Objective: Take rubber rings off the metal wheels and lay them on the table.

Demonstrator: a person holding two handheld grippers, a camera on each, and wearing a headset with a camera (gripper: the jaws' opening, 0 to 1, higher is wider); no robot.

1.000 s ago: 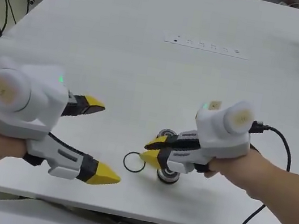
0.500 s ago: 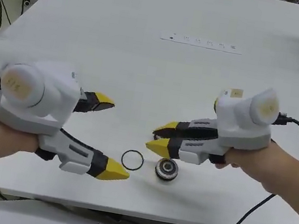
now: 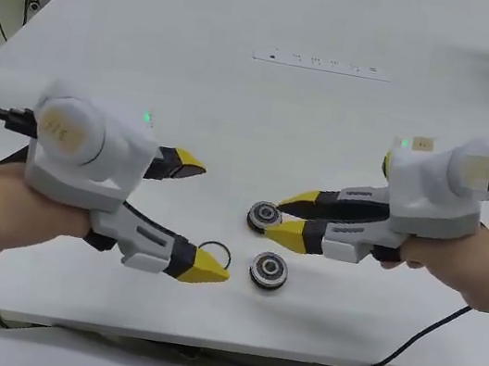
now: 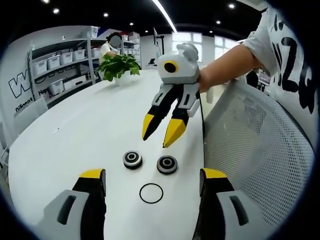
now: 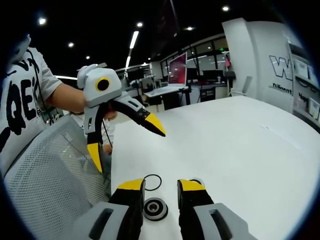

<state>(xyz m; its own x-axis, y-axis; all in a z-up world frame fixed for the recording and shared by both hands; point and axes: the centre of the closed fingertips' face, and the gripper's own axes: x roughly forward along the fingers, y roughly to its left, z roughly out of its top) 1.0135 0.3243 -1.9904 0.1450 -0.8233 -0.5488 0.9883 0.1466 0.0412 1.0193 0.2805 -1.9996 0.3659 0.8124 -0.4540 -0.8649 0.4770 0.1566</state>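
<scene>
Drifting closer over the last half second, the left tongs (image 3: 205, 221) now hang with their lower tip over the near edge of the rubber ring (image 4: 151, 193) — jaws spread wide, gripping nothing. There is one ring, lying flat on the white desk (image 3: 240, 98). Just right of the ring sit two metal wheels: the nearer wheel (image 3: 268, 270) beside it and the farther wheel (image 3: 264, 215) a little beyond it. Earlier only one wheel showed — the other sat hidden under the right tongs (image 3: 278, 219). Those tongs have since drawn back to the right of the ring, tips near the farther wheel, jaws a narrow gap apart and empty.
</scene>
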